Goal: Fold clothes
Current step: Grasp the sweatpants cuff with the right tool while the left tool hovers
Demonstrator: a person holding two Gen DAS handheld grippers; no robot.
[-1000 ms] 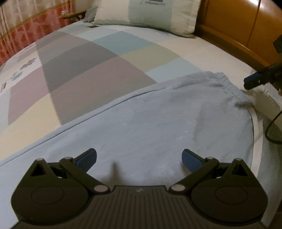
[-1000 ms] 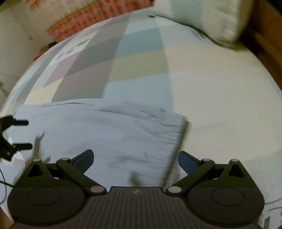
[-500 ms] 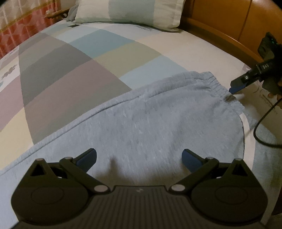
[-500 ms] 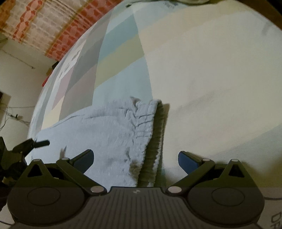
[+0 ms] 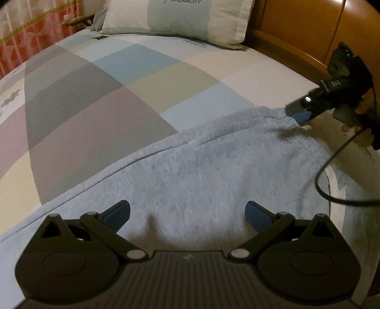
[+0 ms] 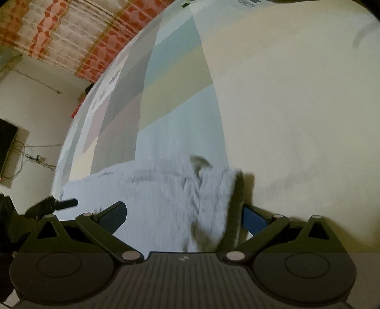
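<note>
A: Where are the grey trousers (image 5: 213, 171) now?

B: Spread over the near part of the bed (image 5: 99, 102), one long edge running from about 8 o'clock up to 2 o'clock in the left claw's view. The gathered waistband (image 6: 213, 190) is bunched up at the far end.

A: And the claws?

B: The left claw (image 5: 187, 214) hangs over the cloth with its jaws wide apart and nothing between them. The right claw (image 6: 182, 215) is also spread wide. The waistband corner stands up between its fingers, close against the right one, but the jaws have not closed on it. From the left view that claw shows at 2 o'clock, its tip at the waistband.

A: How far along is the folding?

B: Hard to settle. The cloth lies mostly flat in one broad layer, with a seam or edge line along the far side, so it may already be doubled leg on leg, or not. More folds seem left.

A: Beyond it?

B: A pillow (image 5: 180, 21) at 12 o'clock, a wooden headboard (image 5: 296, 31) at 1.
</note>
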